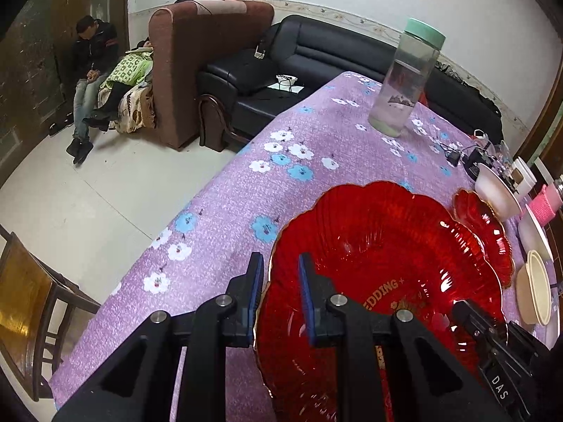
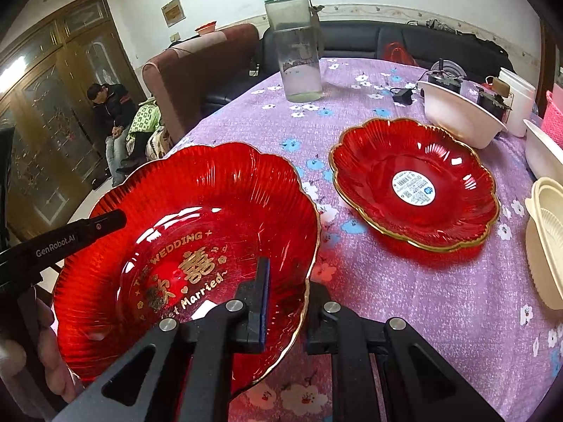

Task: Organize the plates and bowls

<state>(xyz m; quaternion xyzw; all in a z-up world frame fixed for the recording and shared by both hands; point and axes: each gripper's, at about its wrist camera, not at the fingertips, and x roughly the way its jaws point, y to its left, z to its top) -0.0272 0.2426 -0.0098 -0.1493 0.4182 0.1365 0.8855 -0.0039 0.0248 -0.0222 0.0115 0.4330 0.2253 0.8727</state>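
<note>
L tongs (image 1: 280, 263) & R tongs (image 2: 286, 274) each pinched shut on opposite rims of big red plate (image 2: 197, 211), just above surface (image 2: 440, 299). Keep it level, both grips firm; stack w/ small red plate (image 2: 415, 183) to its right.

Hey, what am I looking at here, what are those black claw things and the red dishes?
These are two hand-held grippers, one in each of a person's hands, each with a camera looking along its jaws. One picture is from the left gripper, the other from the right gripper. Both are shut on opposite rims of the large red plate with gold wedding lettering. On the purple flowered tablecloth lie a smaller red plate with a sticker, white bowls and a green-capped bottle.
</note>
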